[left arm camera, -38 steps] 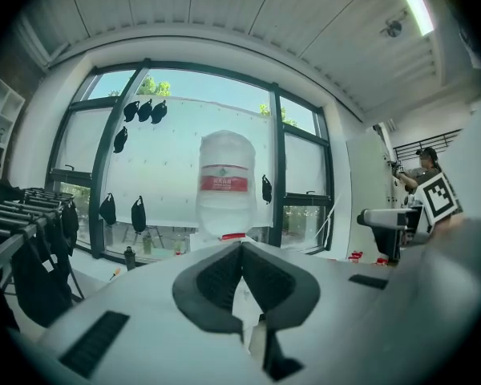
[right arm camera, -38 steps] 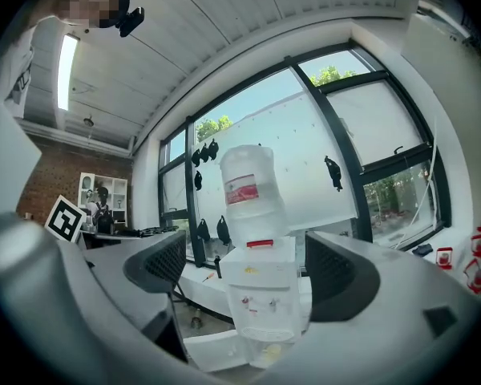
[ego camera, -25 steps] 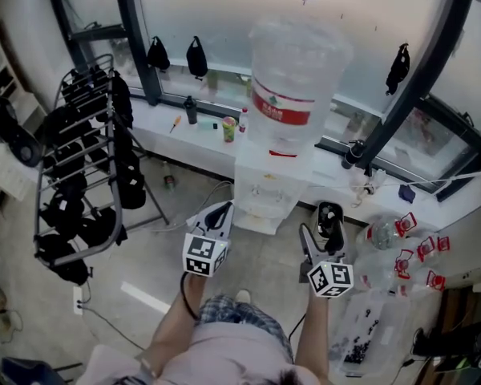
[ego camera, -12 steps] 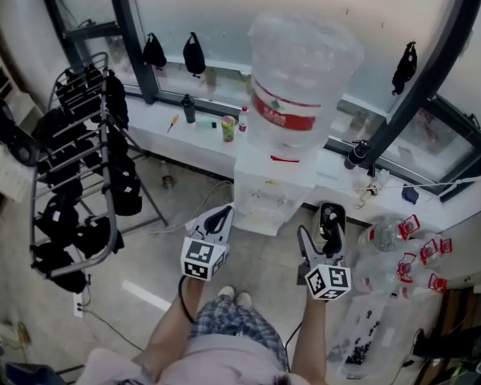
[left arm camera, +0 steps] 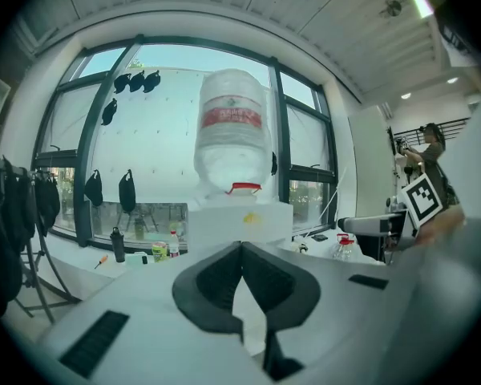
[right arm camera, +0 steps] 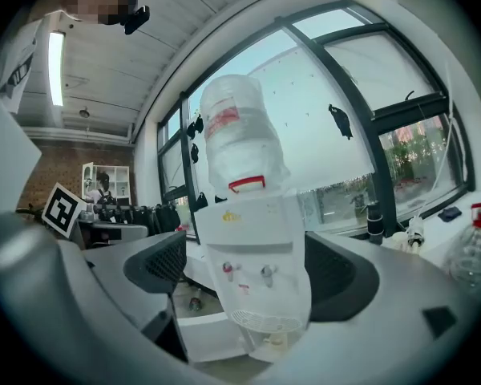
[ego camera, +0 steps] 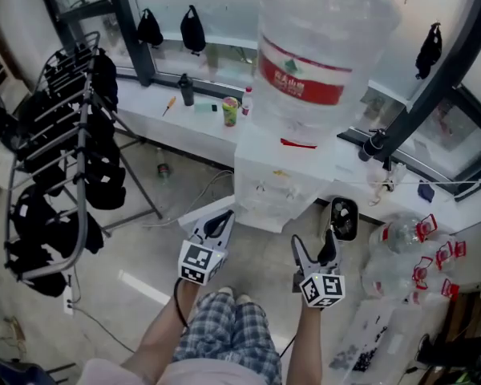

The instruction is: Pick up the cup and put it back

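A white water dispenser (ego camera: 276, 179) with a big clear bottle (ego camera: 321, 46) on top stands ahead of me. My left gripper (ego camera: 219, 220) is shut and empty, its pads meeting (left arm camera: 240, 245) below the dispenser (left arm camera: 240, 215). My right gripper (ego camera: 319, 233) is open and empty. Between its spread jaws (right arm camera: 244, 275) I see the dispenser's two taps (right arm camera: 227, 269) and drip grid (right arm camera: 264, 321). A green cup-like container (ego camera: 229, 109) stands on the window sill (ego camera: 184, 131), far from both grippers. I make out no other cup.
A rack of black gear (ego camera: 56, 159) stands at the left. Clear bottles with red caps (ego camera: 421, 251) lie on the floor at the right. A dark bottle (ego camera: 186, 89) and a screwdriver (ego camera: 167, 107) rest on the sill. My legs (ego camera: 224, 335) are below.
The person has stepped closer to the dispenser, which now looks larger and nearer. Both grippers sit slightly lower in the view. Their jaws have not changed.
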Demonstrator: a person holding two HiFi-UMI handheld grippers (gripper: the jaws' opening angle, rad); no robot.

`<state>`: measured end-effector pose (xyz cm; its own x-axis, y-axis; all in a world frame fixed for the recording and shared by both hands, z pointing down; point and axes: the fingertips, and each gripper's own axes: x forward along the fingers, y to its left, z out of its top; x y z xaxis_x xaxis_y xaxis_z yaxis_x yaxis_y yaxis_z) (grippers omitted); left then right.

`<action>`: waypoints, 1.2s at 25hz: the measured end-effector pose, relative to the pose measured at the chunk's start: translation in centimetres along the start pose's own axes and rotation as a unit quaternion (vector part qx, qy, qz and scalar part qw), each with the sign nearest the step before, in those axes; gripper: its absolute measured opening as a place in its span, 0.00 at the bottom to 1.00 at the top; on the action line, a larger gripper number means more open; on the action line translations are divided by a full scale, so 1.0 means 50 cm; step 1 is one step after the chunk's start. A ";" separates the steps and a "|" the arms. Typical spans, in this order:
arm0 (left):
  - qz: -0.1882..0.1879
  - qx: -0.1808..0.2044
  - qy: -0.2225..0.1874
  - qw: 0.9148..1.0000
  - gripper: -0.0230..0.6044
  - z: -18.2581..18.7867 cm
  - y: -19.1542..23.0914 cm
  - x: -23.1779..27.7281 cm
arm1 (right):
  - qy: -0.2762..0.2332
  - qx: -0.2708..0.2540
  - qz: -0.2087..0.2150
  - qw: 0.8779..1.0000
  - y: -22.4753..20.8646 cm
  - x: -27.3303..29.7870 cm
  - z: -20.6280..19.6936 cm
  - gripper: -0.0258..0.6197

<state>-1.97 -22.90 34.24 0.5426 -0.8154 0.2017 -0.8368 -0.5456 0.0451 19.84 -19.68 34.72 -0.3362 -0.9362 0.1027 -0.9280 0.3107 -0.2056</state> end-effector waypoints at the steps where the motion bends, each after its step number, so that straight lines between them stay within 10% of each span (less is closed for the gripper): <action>1: -0.003 0.000 0.001 1.000 0.08 -0.031 0.004 0.012 | 0.003 0.000 0.002 1.000 -0.005 0.008 -0.032 0.75; 7: -0.013 -0.034 0.001 0.999 0.08 -0.214 0.037 0.082 | 0.015 0.000 0.016 1.000 -0.032 0.066 -0.219 0.75; 30: -0.060 0.028 0.012 0.998 0.08 -0.902 0.117 0.379 | 0.041 -0.048 0.070 0.996 -0.199 0.319 -0.929 0.75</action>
<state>0.12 -32.81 82.47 0.6362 -0.7391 0.2211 -0.7601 -0.6497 0.0153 16.27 -30.05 83.62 -0.4721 -0.8671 0.1590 -0.8806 0.4558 -0.1295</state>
